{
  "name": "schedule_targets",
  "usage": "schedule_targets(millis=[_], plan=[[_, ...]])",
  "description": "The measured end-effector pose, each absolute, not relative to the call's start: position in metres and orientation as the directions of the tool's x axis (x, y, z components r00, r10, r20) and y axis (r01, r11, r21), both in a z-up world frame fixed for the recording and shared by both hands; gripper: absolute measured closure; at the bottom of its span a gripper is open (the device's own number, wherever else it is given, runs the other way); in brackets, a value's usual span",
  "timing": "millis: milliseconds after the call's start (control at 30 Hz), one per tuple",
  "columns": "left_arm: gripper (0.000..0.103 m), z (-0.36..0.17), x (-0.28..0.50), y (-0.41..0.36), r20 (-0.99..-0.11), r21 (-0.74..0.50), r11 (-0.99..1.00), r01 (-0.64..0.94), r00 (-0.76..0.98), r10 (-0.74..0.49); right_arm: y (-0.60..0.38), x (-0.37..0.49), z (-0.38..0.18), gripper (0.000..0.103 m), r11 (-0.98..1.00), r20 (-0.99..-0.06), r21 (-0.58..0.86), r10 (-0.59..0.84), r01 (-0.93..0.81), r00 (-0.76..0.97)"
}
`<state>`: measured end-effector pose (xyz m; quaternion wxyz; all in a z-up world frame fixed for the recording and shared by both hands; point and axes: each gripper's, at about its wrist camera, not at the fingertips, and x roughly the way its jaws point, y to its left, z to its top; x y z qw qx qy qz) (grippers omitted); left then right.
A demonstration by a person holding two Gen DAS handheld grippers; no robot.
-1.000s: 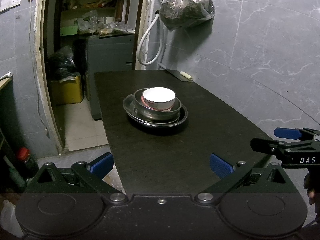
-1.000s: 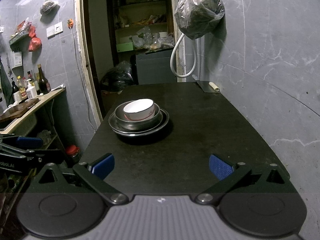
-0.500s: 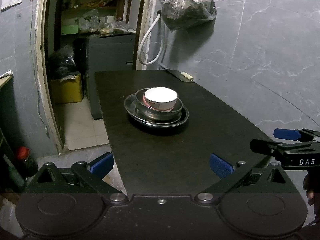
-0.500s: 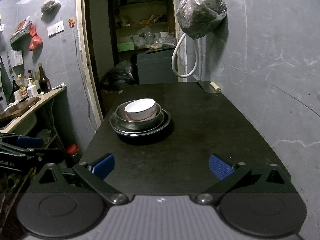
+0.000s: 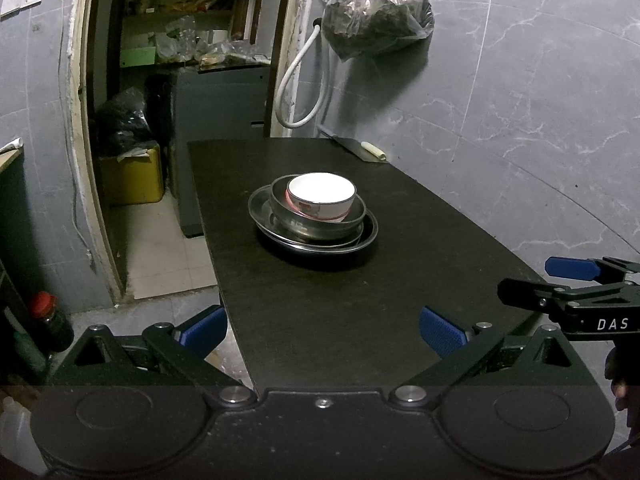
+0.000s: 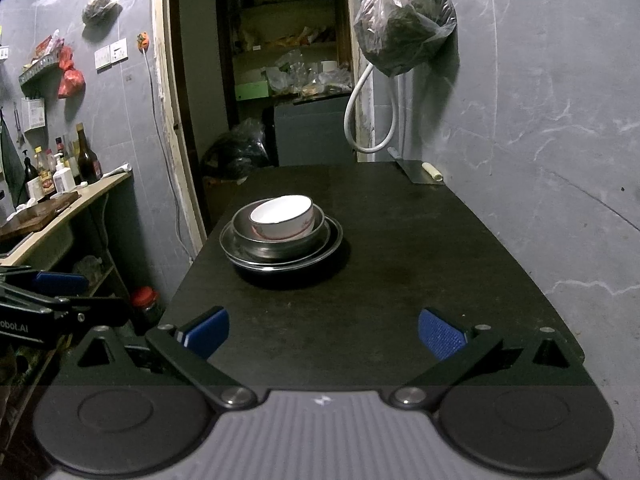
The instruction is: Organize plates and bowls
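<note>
The plate (image 5: 280,236) is largely hidden under a metal bowl (image 5: 304,224) holding a tilted white bowl (image 5: 322,196), stacked mid-table (image 5: 320,320) toward the left edge. Bare tabletop is seen all around. Both the left gripper (image 5: 323,326) and right gripper (image 6: 323,326) are held wide open and empty, near the table's near edge.

At your twelve o'clock a dark matte table (image 6: 400,264) runs to the grey marbled wall (image 6: 540,100). At one o'clock you see a clear plastic bag of dark stuff (image 6: 404,20) hanging above a looped white hose (image 6: 362,120). At nine o'clock, glass bottles (image 6: 60,164) crowd a wooden counter (image 6: 60,216).
</note>
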<state>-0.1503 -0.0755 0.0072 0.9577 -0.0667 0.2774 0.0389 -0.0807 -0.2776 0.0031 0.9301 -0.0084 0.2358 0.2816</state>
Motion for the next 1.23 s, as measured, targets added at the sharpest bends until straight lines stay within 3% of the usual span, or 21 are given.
schedule_targets(millis=[1233], plan=[[0.001,-0.001,-0.132,-0.072,-0.559,-0.127,0.987,-0.098,0.829,0.011,-0.276,-0.066,-0.005,0.000,0.844,-0.466,0.119,0.513,-0.523,0.721]])
